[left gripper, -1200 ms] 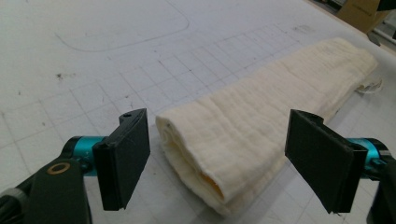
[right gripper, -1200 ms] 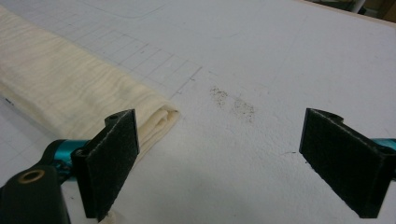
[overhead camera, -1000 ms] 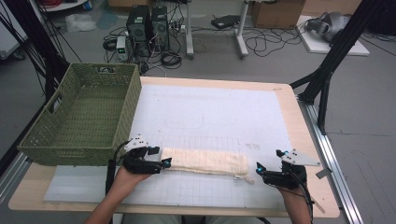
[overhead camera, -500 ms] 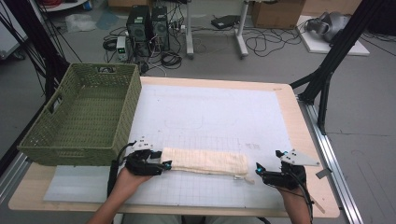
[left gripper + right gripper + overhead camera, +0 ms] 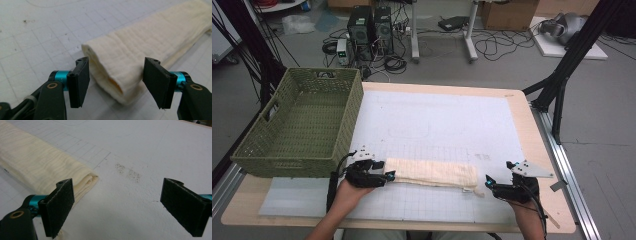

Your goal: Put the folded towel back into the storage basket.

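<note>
A cream cloth (image 5: 432, 172), folded into a long strip, lies across the near part of the white grid mat (image 5: 437, 120). My left gripper (image 5: 388, 176) is at the strip's left end. In the left gripper view the folded end (image 5: 117, 72) sits between the two jaws of that gripper (image 5: 117, 72). Those jaws have just been closing, and a thin gap still shows beside the right pad (image 5: 156, 82). My right gripper (image 5: 487, 184) stands open at the strip's right end. In the right gripper view the cloth (image 5: 37, 162) ends by the left jaw, and bare mat lies between the jaws of the right gripper (image 5: 119, 187).
A green woven basket (image 5: 287, 155) stands at the table's left, close behind my left hand. The wooden table edge (image 5: 542, 145) runs along the right. Black stand legs (image 5: 557, 95) rise beyond the right corner, with cables and computers on the floor behind.
The left gripper's jaws have drawn closer together around the cloth's left end. Both hands and the cloth have stayed in place.
</note>
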Tool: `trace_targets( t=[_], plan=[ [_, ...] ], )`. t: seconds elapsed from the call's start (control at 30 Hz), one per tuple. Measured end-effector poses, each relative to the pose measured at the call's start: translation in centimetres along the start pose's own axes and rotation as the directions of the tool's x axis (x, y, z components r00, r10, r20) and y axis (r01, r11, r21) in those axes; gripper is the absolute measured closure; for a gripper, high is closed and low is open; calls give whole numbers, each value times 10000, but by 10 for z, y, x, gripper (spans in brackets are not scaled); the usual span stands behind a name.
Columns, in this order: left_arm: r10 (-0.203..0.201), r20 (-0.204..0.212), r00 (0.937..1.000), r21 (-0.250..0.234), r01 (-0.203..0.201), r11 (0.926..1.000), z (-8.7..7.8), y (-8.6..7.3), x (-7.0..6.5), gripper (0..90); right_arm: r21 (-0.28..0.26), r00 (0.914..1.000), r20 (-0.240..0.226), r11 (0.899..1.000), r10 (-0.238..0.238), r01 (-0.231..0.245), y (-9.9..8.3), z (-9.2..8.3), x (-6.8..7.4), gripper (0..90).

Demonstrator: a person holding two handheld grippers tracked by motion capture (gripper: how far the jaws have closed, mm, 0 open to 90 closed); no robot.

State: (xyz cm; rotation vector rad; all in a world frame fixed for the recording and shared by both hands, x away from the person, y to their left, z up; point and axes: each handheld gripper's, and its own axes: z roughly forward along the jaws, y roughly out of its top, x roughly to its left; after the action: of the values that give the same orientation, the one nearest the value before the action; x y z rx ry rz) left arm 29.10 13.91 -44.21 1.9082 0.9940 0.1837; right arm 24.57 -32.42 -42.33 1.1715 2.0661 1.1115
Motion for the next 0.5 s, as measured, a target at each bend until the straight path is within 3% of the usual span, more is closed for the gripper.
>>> trace_targets(
  t=[0.07,0.23,0.4,0.5],
  plan=[
    [-134,-70,9999,-183,133,9997,-1,0,1,373,27,10000,-39,10000,12,-12,0,0,0,113],
    [-90,-573,9983,121,97,9999,4,-4,3,394,33,10000,-75,10000,-58,58,0,1,1,113],
    [549,-765,9956,494,-512,9975,8,-5,-3,439,33,10000,-62,10000,-56,56,0,1,0,113],
    [569,-684,9960,521,-534,9972,7,-5,-3,443,51,10000,-89,10000,-39,39,0,1,1,113]
  ],
)
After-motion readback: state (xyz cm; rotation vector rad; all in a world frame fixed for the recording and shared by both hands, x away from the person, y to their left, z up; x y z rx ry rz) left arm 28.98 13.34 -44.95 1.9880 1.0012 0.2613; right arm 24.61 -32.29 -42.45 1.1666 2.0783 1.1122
